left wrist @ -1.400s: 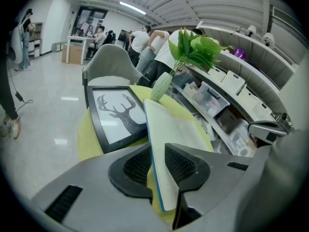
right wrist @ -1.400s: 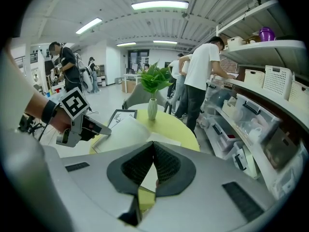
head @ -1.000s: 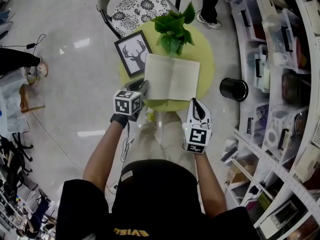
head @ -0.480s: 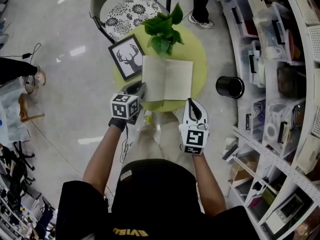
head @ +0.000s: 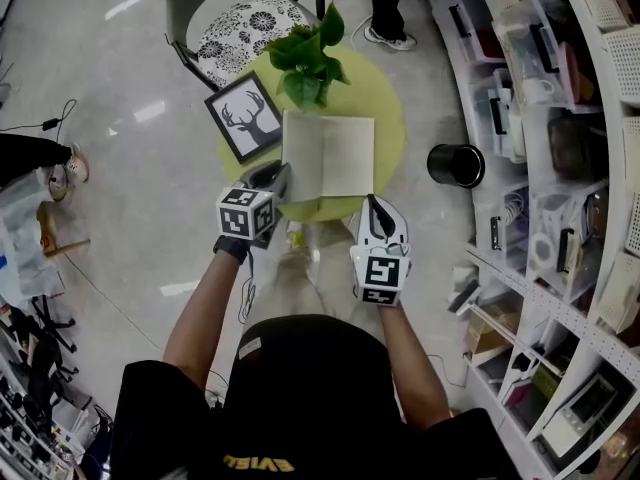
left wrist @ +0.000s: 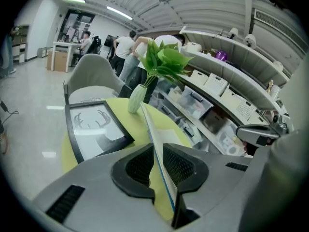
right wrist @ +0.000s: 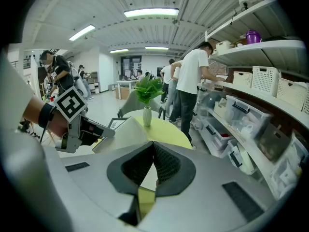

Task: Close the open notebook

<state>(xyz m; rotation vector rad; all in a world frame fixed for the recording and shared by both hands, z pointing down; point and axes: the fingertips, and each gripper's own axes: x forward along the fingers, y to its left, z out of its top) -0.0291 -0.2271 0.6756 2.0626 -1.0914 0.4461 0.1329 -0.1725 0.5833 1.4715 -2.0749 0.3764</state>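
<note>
White paper notebook (head: 345, 158), open on the round yellow-green table (head: 390, 108), is held by its left leaf.
Nearest, the right gripper (head: 375, 208) is shut on nothing, close to the notebook's near right corner. The raised left leaf (left wrist: 153, 134) is pinched by the left gripper (head: 280, 180). The spine is pointed away, so the leaf would be swung right, onto the flat page.
</note>
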